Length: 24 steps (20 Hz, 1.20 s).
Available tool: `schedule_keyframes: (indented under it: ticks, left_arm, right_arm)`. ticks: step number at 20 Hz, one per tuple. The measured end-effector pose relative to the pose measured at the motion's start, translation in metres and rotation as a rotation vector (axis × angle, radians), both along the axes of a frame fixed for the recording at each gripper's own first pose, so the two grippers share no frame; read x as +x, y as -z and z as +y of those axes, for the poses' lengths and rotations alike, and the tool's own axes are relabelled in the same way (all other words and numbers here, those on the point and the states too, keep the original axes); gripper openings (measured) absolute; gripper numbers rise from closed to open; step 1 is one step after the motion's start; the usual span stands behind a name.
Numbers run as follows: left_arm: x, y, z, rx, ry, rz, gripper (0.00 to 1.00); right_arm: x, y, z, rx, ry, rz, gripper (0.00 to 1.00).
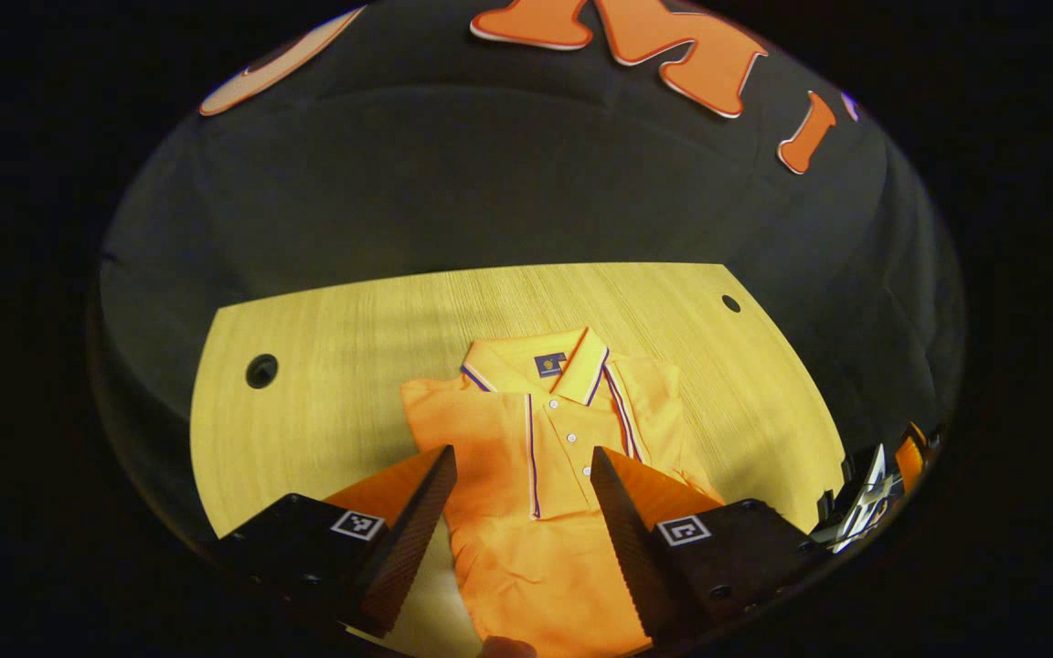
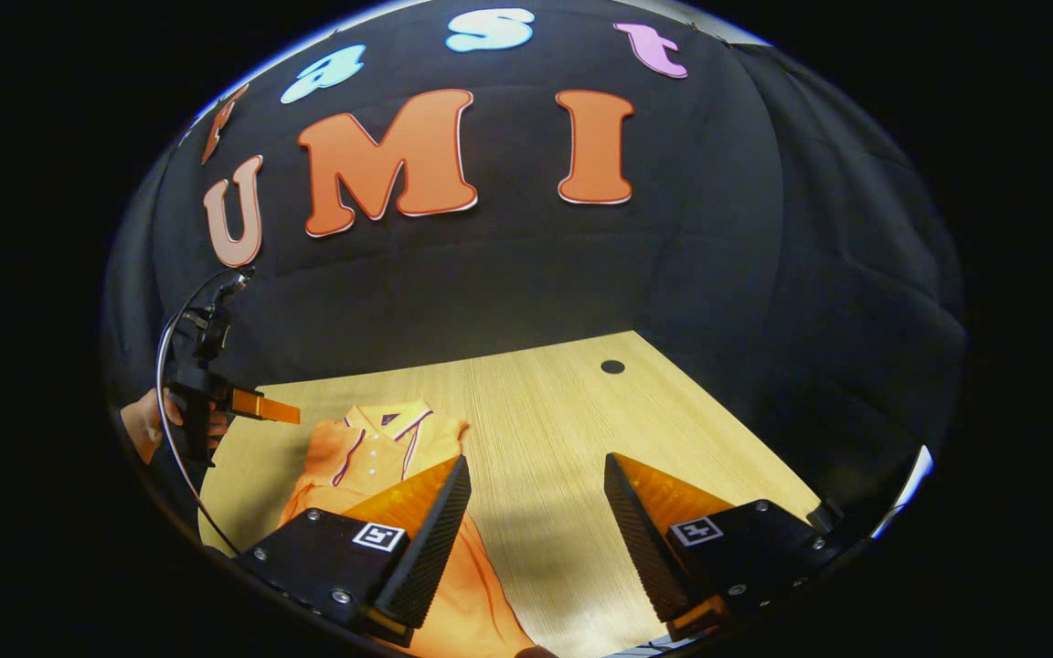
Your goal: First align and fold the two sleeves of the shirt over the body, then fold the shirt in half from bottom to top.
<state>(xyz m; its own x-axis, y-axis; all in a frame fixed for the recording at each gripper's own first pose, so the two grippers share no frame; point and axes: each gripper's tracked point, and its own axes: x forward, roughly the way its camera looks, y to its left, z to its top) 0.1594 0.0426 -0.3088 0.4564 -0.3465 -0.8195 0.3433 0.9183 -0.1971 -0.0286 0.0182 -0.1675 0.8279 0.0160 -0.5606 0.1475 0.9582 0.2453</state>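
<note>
An orange polo shirt [image 1: 526,548] lies flat on the wooden table [image 1: 353,329], collar at the far end, with both sleeves folded in over the body. My left gripper [image 1: 522,454] hovers open above the shirt's middle, one finger over each side, nothing between them. In the right gripper view the shirt [image 2: 371,448] lies to the left. My right gripper [image 2: 537,461] is open over bare table beside the shirt's side edge, its left finger overlapping the cloth in view. Farther left, a hand [image 2: 147,425] holds the left gripper [image 2: 257,405].
The table has a round hole at the left [image 1: 261,370] and another at the far right corner [image 1: 730,302], also seen as a hole [image 2: 612,366] in the right gripper view. Black cloth walls stand close behind the table. The right gripper's body [image 1: 874,498] shows at the right edge.
</note>
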Motion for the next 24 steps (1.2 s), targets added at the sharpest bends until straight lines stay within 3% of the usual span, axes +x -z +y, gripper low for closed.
schedule_keyframes:
  ticks: [3,6,11,15,18,24]
  left_arm:
    - [-0.029,-0.053,0.004,-0.051,-0.047,-0.128,0.92]
    - [-0.057,-0.108,0.016,-0.073,-0.115,-0.299,0.92]
    - [-0.115,-0.191,0.035,-0.001,-0.206,-0.665,0.92]
    - [-0.176,-0.224,0.062,0.153,-0.328,-0.842,0.96]
    - [-0.219,-0.212,0.063,0.156,-0.326,-0.815,0.96]
    - [-0.281,-0.092,0.073,0.171,-0.312,-0.436,0.96]
  right_arm:
    - [-0.001,-0.013,0.016,0.035,-0.063,-0.039,0.92]
    - [-0.001,-0.041,0.019,-0.023,-0.106,-0.154,0.95]
    - [-0.029,-0.063,0.040,-0.020,-0.186,-0.280,0.95]
    - [-0.053,-0.063,0.046,-0.013,-0.212,-0.315,0.96]
    - [-0.073,-0.048,0.053,-0.006,-0.258,-0.304,0.96]
    - [-0.122,0.050,0.075,0.012,-0.371,-0.011,0.96]
